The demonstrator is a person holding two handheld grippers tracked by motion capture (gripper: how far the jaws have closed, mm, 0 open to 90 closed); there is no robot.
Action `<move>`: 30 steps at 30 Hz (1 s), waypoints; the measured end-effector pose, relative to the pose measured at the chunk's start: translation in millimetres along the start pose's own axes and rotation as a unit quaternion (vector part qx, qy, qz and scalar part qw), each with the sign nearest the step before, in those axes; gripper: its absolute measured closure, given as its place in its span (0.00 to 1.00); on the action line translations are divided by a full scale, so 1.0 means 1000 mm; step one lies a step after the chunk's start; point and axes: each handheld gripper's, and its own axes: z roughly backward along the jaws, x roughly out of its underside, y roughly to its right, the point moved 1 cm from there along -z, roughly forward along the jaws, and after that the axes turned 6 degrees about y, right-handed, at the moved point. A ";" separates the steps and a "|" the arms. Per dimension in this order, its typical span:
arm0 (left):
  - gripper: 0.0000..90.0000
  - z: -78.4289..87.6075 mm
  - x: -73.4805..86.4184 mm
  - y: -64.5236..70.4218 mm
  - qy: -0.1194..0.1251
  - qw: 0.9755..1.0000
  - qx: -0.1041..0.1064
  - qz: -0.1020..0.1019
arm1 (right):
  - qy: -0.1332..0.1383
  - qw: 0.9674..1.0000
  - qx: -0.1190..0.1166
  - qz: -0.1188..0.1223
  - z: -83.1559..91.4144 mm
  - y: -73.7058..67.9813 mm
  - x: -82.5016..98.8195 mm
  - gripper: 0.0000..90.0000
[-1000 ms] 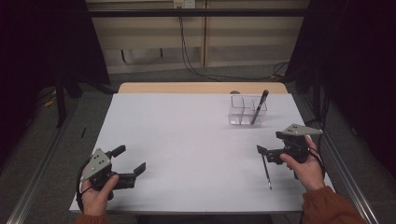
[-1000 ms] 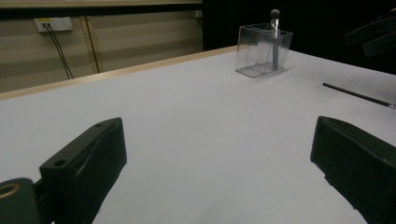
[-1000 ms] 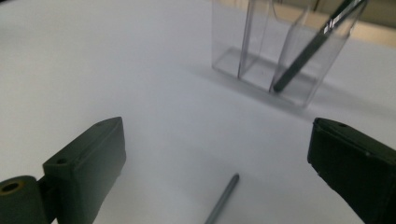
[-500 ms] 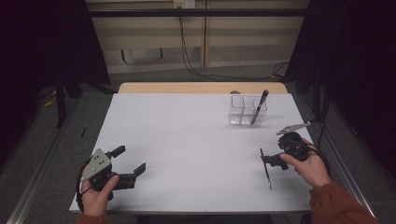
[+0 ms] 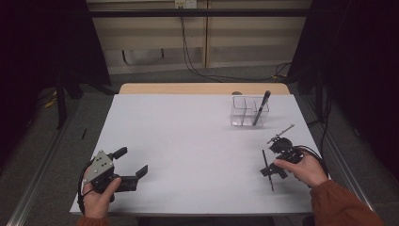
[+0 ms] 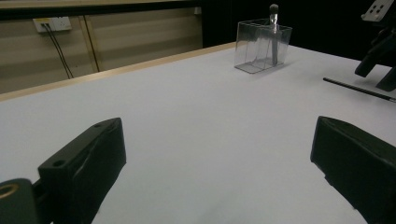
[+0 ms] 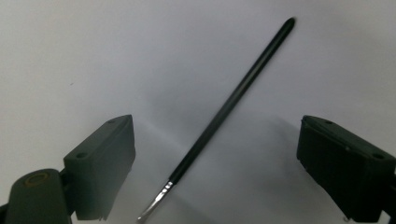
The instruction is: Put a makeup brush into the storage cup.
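Brush (image 7: 224, 112) flat on table (image 5: 188, 141), between right gripper (image 7: 215, 172)'s spread, just-closing jaws, ungrasped. Holder (image 5: 249, 111) at 12 o'clock holds one. Left gripper (image 5: 129, 165) spread, idle.

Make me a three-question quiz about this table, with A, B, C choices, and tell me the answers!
1. Where is the thin black brush lying?
A. in the clear holder
B. on the white table, between the right gripper's jaws
C. on the floor

2. How many brushes stand in the clear holder?
A. one
B. three
C. none

3. How are the jaws of the left gripper?
A. shut on a brush
B. shut tight on nothing
C. open

Answers:
1 B, the right gripper view shows it flat on the table between the jaws.
2 A, a single dark brush leans inside.
3 C, bare table shows between them.
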 end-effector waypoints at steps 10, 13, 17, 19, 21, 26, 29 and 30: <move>0.04 0.000 0.000 0.000 -0.001 1.000 0.001 0.000 | -0.050 0.999 0.014 0.007 -0.008 -0.006 -0.003 0.20; 0.04 -0.001 0.000 0.000 -0.001 1.000 0.001 0.000 | -0.053 0.998 0.009 0.016 -0.010 -0.007 -0.002 0.20; 0.04 -0.001 0.000 0.000 -0.001 1.000 0.001 0.000 | -0.060 0.997 0.029 0.028 -0.013 -0.011 -0.001 0.24; 0.04 -0.001 0.000 0.000 0.000 1.000 0.000 0.001 | -0.065 0.996 0.039 0.036 -0.014 -0.013 -0.001 0.25; 0.04 -0.001 0.000 0.000 0.000 1.000 0.001 0.000 | -0.073 0.995 0.045 0.040 -0.015 -0.014 -0.003 0.25; 0.04 0.000 0.001 0.000 -0.001 1.000 0.000 0.000 | -0.080 0.995 0.046 0.031 -0.015 -0.014 -0.005 0.29; 0.04 0.001 0.001 0.000 0.000 1.000 0.000 -0.001 | -0.080 0.995 0.047 0.028 -0.014 -0.014 -0.005 0.34; 0.04 0.001 0.001 0.000 0.000 1.000 0.000 0.000 | -0.083 0.995 0.048 0.024 -0.014 -0.013 -0.006 0.38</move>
